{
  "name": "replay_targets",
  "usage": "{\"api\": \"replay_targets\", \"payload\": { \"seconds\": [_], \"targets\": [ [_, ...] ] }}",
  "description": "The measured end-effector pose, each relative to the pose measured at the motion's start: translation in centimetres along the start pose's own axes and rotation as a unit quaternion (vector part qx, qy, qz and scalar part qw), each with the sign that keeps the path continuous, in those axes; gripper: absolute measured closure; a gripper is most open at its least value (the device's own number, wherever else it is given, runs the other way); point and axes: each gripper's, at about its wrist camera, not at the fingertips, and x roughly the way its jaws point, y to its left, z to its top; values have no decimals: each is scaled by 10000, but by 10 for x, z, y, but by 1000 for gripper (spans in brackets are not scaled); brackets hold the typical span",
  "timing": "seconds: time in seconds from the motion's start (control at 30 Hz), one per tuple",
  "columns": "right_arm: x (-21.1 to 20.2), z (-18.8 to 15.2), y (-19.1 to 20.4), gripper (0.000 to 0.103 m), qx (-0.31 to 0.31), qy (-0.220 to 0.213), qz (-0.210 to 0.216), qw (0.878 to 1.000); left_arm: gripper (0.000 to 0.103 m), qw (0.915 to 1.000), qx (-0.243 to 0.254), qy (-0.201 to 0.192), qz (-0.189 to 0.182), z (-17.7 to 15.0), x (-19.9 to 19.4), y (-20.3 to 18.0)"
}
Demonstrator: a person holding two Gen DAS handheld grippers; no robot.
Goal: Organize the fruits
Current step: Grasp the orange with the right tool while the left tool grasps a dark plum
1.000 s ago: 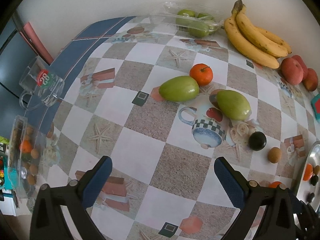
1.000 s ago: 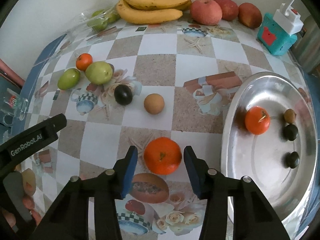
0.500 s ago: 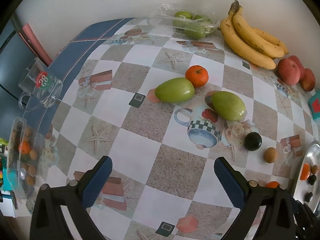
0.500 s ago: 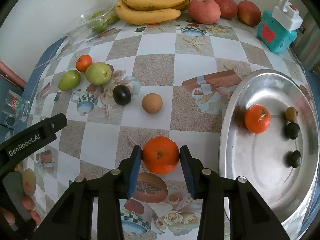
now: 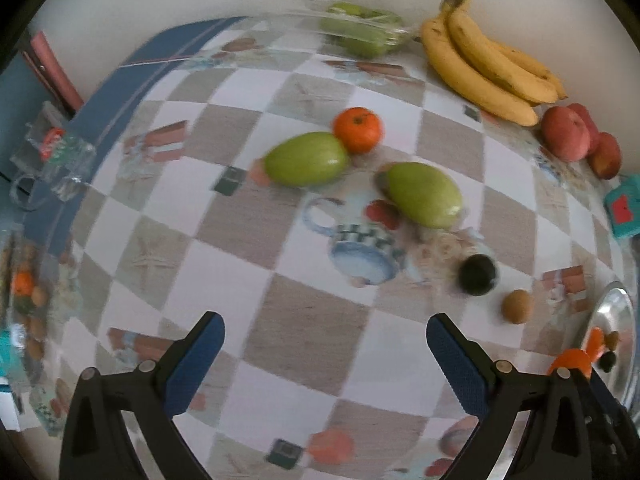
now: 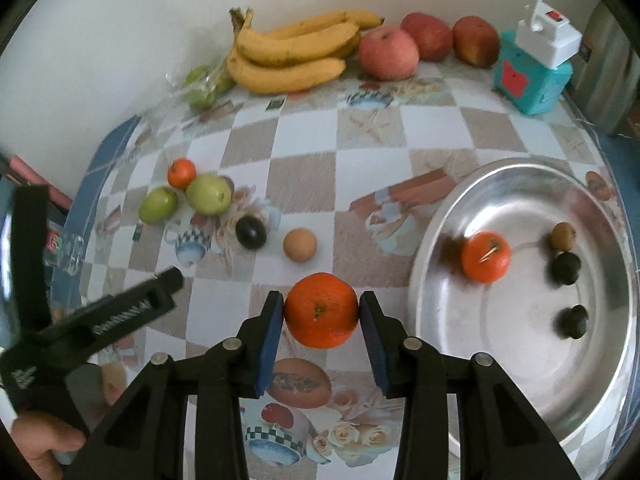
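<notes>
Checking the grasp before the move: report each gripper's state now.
Left gripper: open, empty.
Right gripper: just closed, shut on the orange.

Tray [image 6: 440, 264]: polished metal, mirror-glossy. Counter [image 6: 304, 168] cover: smooth printed sheet, slight sheen. Tongs' pads [image 6: 269, 344]: blue, finely textured. Orange [image 6: 322, 310]: dimpled, glossy. Bag [image 5: 360, 32] at 12 o'clock: clear plastic.

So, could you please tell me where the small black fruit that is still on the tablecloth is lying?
In the right wrist view the black fruit lies left of centre on the tablecloth, between the nearer green mango and the round brown fruit.
</notes>
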Motion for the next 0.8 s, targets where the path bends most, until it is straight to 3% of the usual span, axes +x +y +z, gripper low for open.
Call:
{"api": "replay_targets", "payload": {
  "seconds": [0.27, 0.53, 0.8],
  "targets": [
    [-15, 7, -22, 62, 136, -191, -276, 9993, 21, 9982, 228, -1, -554, 11, 0, -37],
    [-20, 10, -37, 63, 297, -198, -265, 9990, 49, 9961, 501, 29, -720, 22, 8, -66],
    [-22, 12, -41, 63, 330, -209, -279, 9988, 62, 9945, 665, 99, -807, 23, 16, -84]
  ]
}}
